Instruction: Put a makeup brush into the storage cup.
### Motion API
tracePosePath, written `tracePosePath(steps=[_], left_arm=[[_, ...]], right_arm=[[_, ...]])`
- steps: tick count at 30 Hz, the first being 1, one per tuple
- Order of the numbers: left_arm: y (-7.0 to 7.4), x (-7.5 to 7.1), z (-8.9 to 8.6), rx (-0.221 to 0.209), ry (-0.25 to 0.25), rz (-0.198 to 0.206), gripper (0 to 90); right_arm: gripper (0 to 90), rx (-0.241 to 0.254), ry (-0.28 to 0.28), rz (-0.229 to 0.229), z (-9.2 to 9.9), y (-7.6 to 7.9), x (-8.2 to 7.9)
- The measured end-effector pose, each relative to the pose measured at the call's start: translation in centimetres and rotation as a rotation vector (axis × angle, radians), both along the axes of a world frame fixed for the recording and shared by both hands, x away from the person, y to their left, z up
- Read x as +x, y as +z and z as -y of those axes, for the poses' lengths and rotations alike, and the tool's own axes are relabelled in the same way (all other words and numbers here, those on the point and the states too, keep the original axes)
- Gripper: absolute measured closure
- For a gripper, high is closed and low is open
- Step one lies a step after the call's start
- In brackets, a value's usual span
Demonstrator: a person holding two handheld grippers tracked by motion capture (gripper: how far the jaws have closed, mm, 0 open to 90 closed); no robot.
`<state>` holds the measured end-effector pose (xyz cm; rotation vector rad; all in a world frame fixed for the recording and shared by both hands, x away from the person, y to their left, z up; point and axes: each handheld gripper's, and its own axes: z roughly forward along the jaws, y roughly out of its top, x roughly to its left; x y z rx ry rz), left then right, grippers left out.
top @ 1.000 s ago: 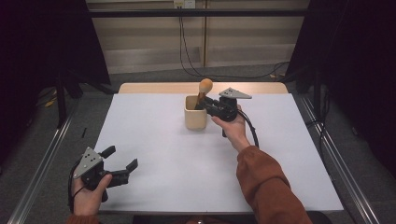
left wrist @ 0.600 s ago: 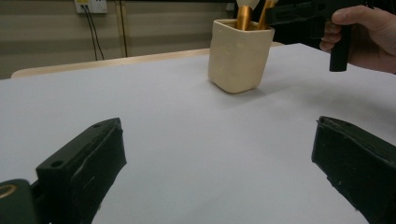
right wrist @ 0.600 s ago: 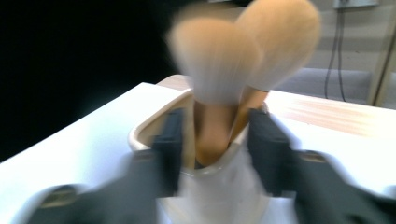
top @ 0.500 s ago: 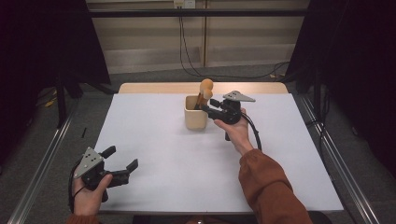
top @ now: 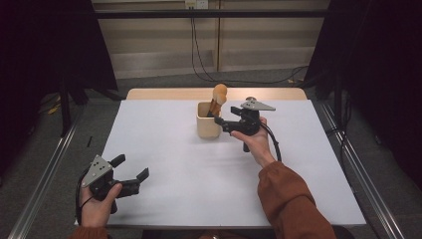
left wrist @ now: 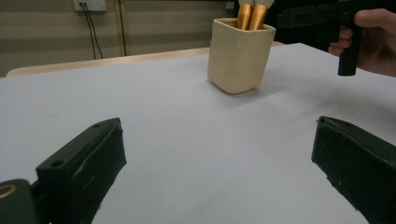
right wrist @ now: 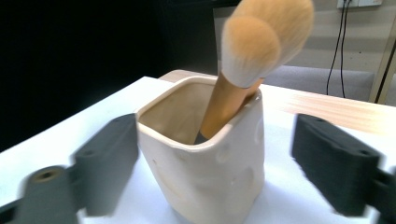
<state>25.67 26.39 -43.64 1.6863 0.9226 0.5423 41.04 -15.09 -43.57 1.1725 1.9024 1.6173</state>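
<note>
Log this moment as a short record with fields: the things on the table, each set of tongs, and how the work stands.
surface: white table
cup: cream cup standing upright toward the far edge of the table
contents: two makeup brushes with tan bristles and wooden handles, leaning in the cup
right tongs: open, jaws have just been opening, beside the cup with nothing gripped
left tongs: open, held low over the near left part of the table, nothing between the jaws
status: brushes are in the cup, right tongs have let go
</note>
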Motion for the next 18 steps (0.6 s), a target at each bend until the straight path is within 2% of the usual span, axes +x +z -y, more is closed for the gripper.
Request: tracePosePath(steps=[2,6,12,16,18], left_arm=[[-0.1,0.1,0.0,0.003,-0.001,-0.005,2.7],[-0.1,0.0,-0.1,-0.002,0.008,-0.007,2.7],[-0.1,-0.1,0.0,0.004,0.000,-0.002,2.7],[0.0,-0.3,-0.3,0.006,0.001,0.003,2.7],[0.0,-0.5,-0.5,-0.002,0.006,0.007,2.7]], right_arm=[[4.2,-0.003,-0.007,0.001,0.2,0.1,-0.1],[1.2,-0.007,-0.027,0.005,0.7,0.2,-0.2],[1.1,-0.020,-0.043,0.028,1.3,0.3,-1.1],[1.4,-0.048,-0.081,0.032,1.7,0.5,-1.6],[0.3,-0.045,-0.086,0.042,1.8,0.4,-1.9]])
